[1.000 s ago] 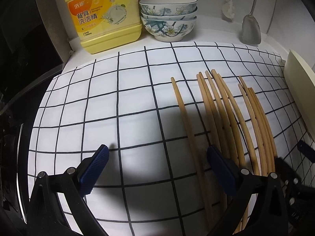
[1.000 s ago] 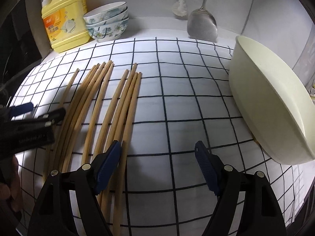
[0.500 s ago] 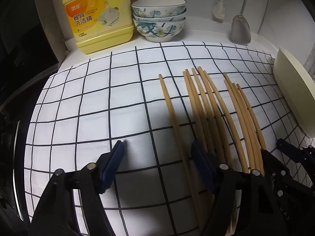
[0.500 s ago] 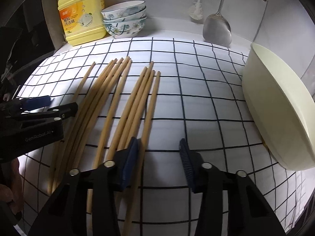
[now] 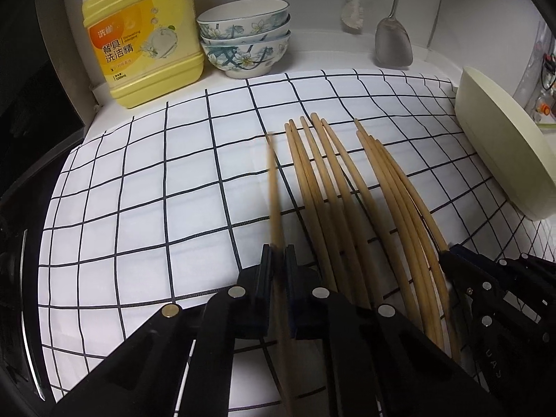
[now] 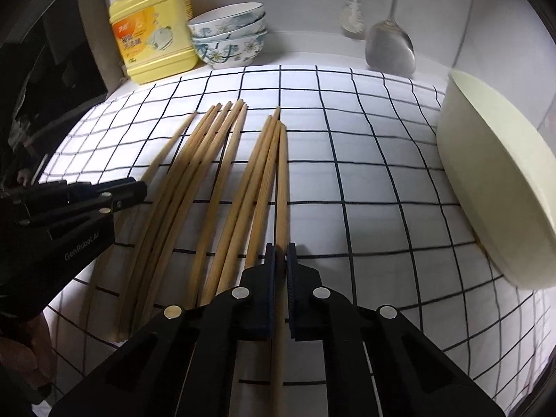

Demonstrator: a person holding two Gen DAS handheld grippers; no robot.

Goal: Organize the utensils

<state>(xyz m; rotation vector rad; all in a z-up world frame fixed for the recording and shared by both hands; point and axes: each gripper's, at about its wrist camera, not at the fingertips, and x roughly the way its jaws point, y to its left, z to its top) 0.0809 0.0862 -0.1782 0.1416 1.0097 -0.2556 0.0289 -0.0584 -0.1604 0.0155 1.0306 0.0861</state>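
Both sets of fingers were wide open a second ago; now the left gripper [image 5: 278,253] has pinched shut on the leftmost chopstick [image 5: 274,187], which looks blurred, so probably just lifting; to its right the other chopsticks [image 5: 333,187] lie loose on the checked cloth [image 5: 146,187] covering the counter; further right, the right gripper [image 6: 280,253] has clamped onto the rightmost chopstick [image 6: 282,187]; so my guess is one stick per hand, pairing up is underway. Sticks are slim, round, pale bamboo, smooth-looking; the cream bowl [image 6: 493,180] right of the fingers looks matte plastic, tipped on its side.
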